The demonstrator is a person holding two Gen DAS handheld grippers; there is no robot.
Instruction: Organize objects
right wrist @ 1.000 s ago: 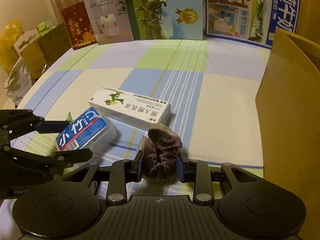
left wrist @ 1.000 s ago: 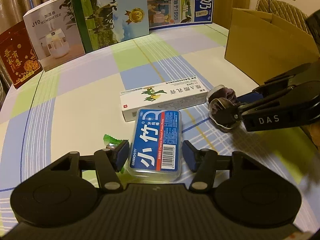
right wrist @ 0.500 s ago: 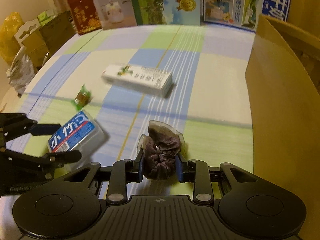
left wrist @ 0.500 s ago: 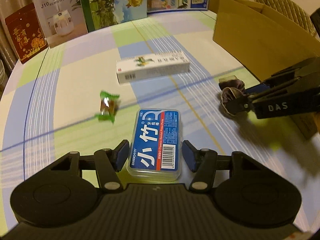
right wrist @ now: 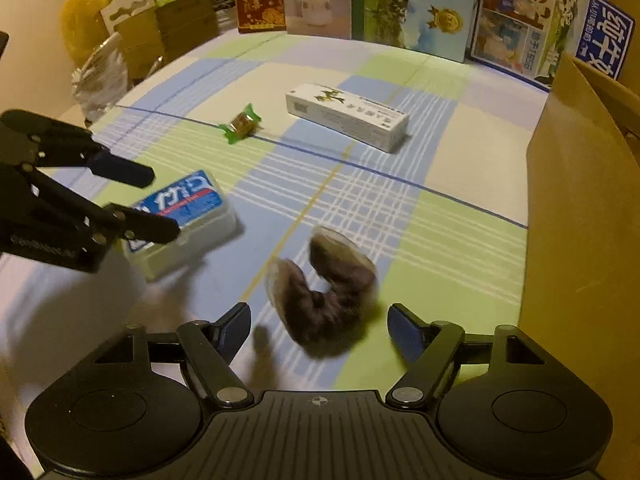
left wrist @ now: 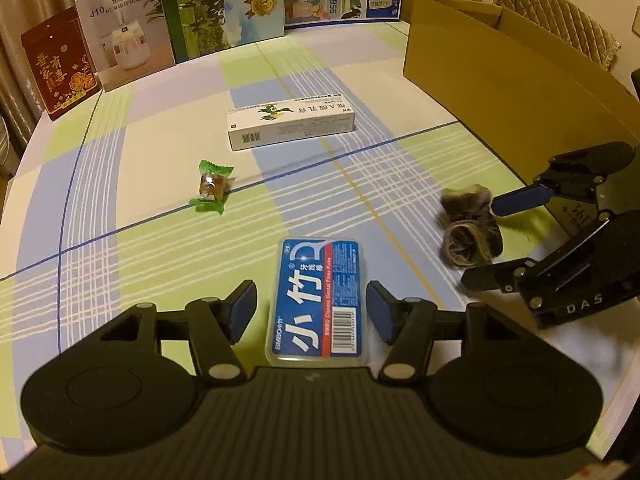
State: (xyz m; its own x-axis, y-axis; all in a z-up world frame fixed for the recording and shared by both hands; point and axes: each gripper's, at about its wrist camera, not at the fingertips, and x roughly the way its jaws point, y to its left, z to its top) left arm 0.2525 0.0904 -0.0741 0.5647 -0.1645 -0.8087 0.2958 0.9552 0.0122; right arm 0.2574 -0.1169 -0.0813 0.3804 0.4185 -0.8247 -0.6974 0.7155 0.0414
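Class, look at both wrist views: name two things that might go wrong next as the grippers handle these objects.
1. The right gripper is open around the blurred brown scrunchie; it may drop outside the cardboard box.
2. The left gripper is open, pads clear of the floss-pick case; closing off-centre may push it askew.

On the checked tablecloth point(left wrist: 152, 248): one blue-labelled floss pick case point(left wrist: 318, 300), one white toothpaste carton point(left wrist: 291, 123), one green-wrapped candy point(left wrist: 212, 186), one brown scrunchie point(left wrist: 471, 225), one open cardboard box point(left wrist: 500, 64), and two grippers
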